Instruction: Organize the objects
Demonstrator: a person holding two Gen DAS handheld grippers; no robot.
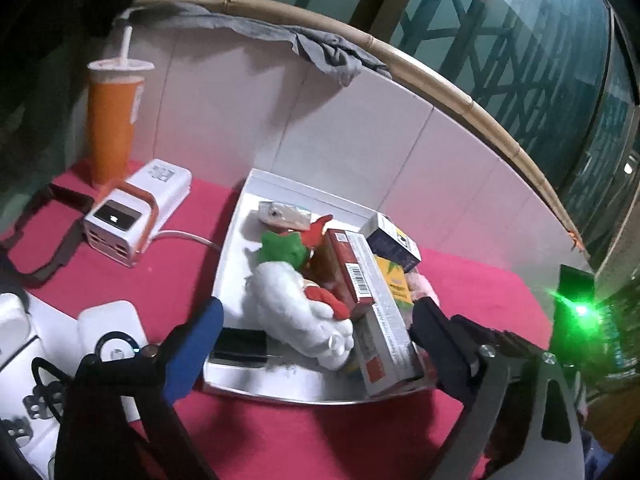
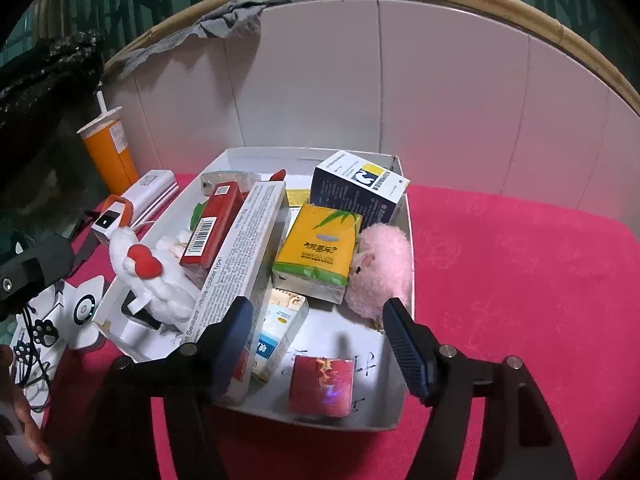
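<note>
One tray (image 2: 404, 408) holds two plush toys (image 2: 380, 272), one tissue pack (image 2: 316, 254), and five boxes (image 2: 358, 186). On the desk (image 2: 520, 300): one cup (image 2: 106, 152), one charger (image 1: 120, 220), one power bank (image 1: 164, 180).

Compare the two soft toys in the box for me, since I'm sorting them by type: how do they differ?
The white plush toy is long and lies at the left side of the white box; the pink plush toy is round and sits against the right wall. The white one carries a red heart and a green part; the pink one is a single colour. Both are fluffy, and neither tool touches them.
</note>
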